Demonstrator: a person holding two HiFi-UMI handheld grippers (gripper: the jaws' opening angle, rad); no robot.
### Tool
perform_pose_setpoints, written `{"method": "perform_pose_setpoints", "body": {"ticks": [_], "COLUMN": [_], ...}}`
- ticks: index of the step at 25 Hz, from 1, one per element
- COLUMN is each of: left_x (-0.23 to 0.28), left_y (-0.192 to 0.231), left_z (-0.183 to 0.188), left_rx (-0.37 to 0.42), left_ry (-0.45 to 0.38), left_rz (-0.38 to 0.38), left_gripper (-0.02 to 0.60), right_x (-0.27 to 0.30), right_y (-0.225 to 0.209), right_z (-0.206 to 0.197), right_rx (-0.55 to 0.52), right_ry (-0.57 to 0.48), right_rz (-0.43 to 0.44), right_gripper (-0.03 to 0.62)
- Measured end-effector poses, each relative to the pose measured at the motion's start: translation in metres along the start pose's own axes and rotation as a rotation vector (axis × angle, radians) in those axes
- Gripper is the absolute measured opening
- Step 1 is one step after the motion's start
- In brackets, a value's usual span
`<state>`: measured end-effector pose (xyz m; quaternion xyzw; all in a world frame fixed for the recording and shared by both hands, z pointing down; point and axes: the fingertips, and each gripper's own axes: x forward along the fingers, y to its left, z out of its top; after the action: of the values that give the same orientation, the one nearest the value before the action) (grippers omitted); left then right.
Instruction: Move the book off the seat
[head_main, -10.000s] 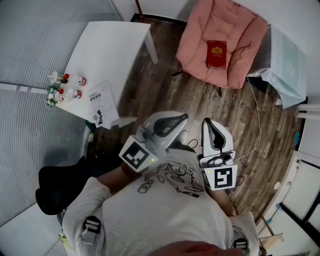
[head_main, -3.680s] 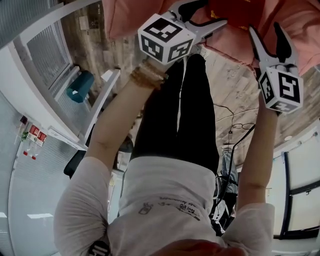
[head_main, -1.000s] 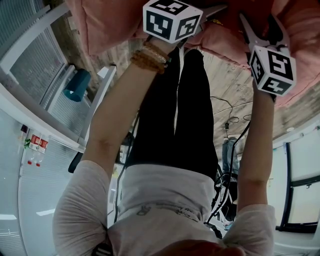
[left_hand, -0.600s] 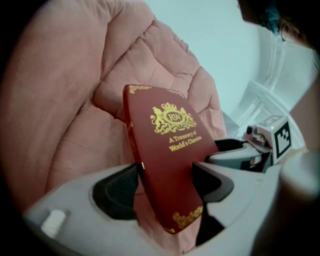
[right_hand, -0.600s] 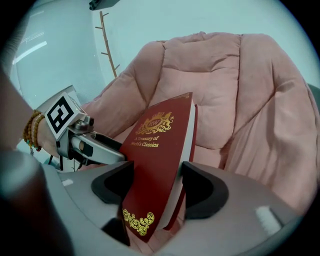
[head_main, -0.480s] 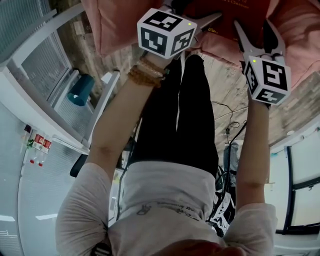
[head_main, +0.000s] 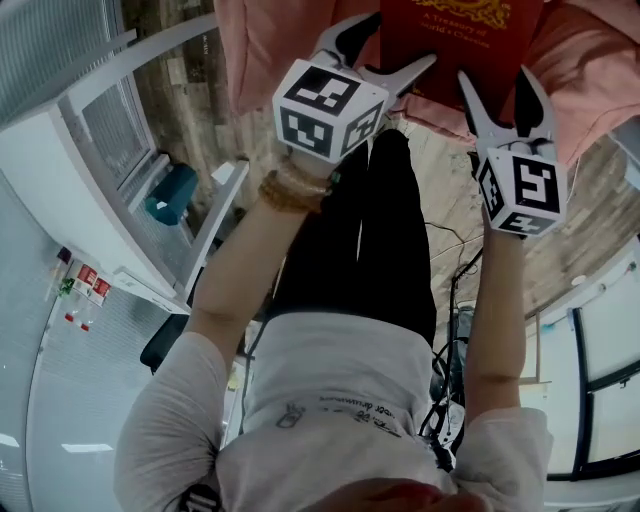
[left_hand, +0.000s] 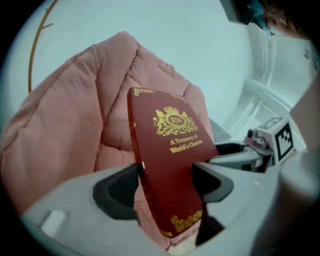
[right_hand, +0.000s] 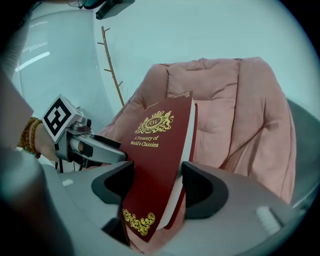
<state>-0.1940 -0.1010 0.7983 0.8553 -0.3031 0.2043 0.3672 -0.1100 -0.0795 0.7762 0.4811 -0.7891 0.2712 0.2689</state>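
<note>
Just in front of the pink armchair (head_main: 590, 60), the red book (head_main: 460, 35) with gold letters is held up on its end. The left gripper (head_main: 396, 42) squeezes the bottom part of the book tight between its jaws. The right gripper (head_main: 497, 82) squeezes the bottom part too, just beside it.

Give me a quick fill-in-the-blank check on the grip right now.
1. The left gripper is shut on the red ____.
2. The right gripper clamps it too, so the number of grippers holding it is ____.
3. The cushion behind it is ____.
Missing words: book; two; pink.
</note>
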Motion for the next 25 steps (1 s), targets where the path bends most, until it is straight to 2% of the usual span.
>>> {"method": "perform_pose_setpoints", "body": {"ticks": [8,13,25], "left_x": [-0.055,-0.093,-0.194], "left_y": [-0.042,-0.065,-0.145], "left_z": [0.054,0.086,0.171], "left_rx": [0.087,0.112,0.205], "left_ry": [-0.032,-0.063,-0.151], "left_rz": [0.012,0.018,0.076], "left_gripper": [0.333,0.33,0.314], "right_x": [-0.059,-0.095,-0.201], "right_y": [0.022,0.04,0.081], "right_z": [0.051,0.085,0.169], "right_rx": [0.032,0.04,0.062], "right_ry": [-0.077,-0.103,-0.198], "right_rz": [-0.003,-0.009,-0.014], "right_gripper": [0.308,0.308,0.304]}}
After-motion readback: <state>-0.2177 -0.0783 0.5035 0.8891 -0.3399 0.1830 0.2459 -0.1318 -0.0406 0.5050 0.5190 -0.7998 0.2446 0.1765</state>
